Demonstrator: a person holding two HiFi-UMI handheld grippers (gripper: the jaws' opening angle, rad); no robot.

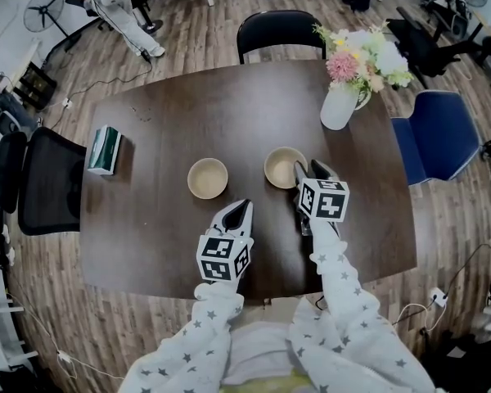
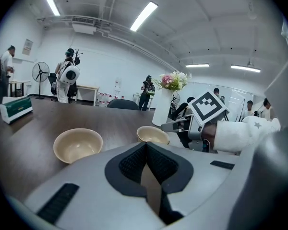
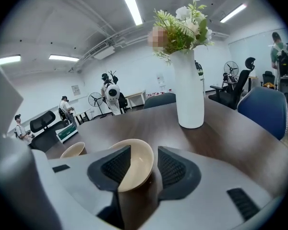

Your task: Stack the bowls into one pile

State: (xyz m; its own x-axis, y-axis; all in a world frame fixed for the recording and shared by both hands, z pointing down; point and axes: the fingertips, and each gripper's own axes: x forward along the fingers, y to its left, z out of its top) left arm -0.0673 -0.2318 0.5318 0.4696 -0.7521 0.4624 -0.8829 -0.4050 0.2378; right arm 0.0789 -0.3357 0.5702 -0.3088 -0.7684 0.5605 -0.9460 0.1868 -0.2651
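Right bowl (image 1: 285,167) sits at 11 o'clock of right gripper (image 1: 308,170), its near rim between the wide-open jaws, unclamped; left gripper (image 1: 239,211), closed and empty, is farther off

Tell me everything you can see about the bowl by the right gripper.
The right-hand bowl is plain, round and cream-coloured with a matte finish; its material is unclear. It is empty and stands upright on the dark wood-look table, apart from the other bowl. The right gripper straddles its rim, jaws apart, one over the inside and one outside, not clamping it.
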